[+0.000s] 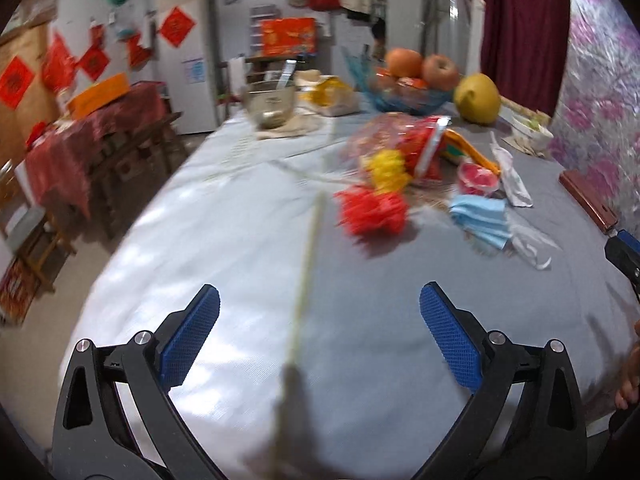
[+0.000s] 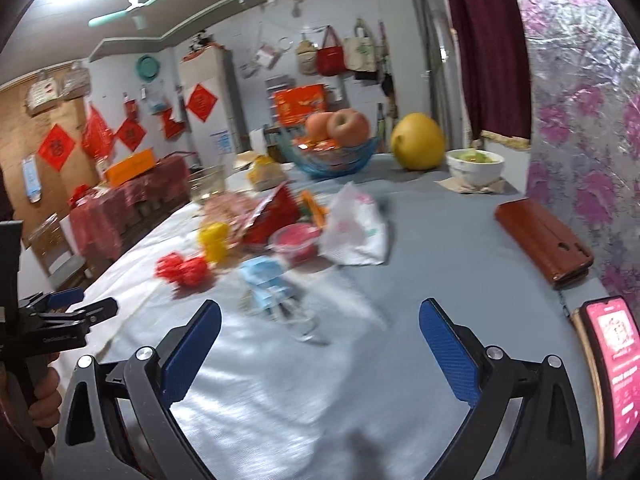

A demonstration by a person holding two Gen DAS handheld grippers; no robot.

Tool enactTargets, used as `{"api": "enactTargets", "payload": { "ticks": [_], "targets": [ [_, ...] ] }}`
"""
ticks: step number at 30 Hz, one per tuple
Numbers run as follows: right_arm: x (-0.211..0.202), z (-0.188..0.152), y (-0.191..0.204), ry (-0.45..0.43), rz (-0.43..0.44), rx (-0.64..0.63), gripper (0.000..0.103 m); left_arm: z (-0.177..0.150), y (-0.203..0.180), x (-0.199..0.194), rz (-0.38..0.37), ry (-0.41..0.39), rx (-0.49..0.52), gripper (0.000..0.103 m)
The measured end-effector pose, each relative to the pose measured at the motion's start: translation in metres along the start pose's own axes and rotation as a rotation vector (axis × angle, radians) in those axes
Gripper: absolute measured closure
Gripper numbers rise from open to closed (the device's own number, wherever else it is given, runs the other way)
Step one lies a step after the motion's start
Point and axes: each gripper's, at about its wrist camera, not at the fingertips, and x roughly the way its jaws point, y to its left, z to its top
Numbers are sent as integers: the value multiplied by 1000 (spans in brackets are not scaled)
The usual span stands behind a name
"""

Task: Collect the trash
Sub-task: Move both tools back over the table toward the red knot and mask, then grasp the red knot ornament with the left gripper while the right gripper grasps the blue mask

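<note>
— Trash lies in a heap mid-table, on the near side of the fruit bowl [image 1: 408,98]: from our left wrist we see a blue face mask [image 1: 480,220], a red pompom [image 1: 372,210], a yellow one [image 1: 386,168].
— And our left claw [image 1: 320,344]?
— Spread wide, gripping nothing, above bare table [image 1: 240,260].
— From our right wrist?
— Same mask [image 2: 264,280], a white wrapper [image 2: 356,228] nearer the bowl [image 2: 332,160]. Our right claw [image 2: 320,350] gapes too, empty.
</note>
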Motion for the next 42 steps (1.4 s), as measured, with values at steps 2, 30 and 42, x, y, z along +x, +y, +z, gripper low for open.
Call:
{"api": "enactTargets", "payload": {
  "ticks": [2, 30, 42],
  "targets": [
    [5, 2, -9, -8, -8, 19, 6, 14, -15, 20, -8, 16, 15, 7],
    [36, -7, -37, 95, 120, 146, 6, 44, 7, 90, 35, 102, 4, 9],
    [42, -3, -22, 124, 63, 73, 6, 44, 17, 85, -70, 62, -59, 47]
  ]
}}
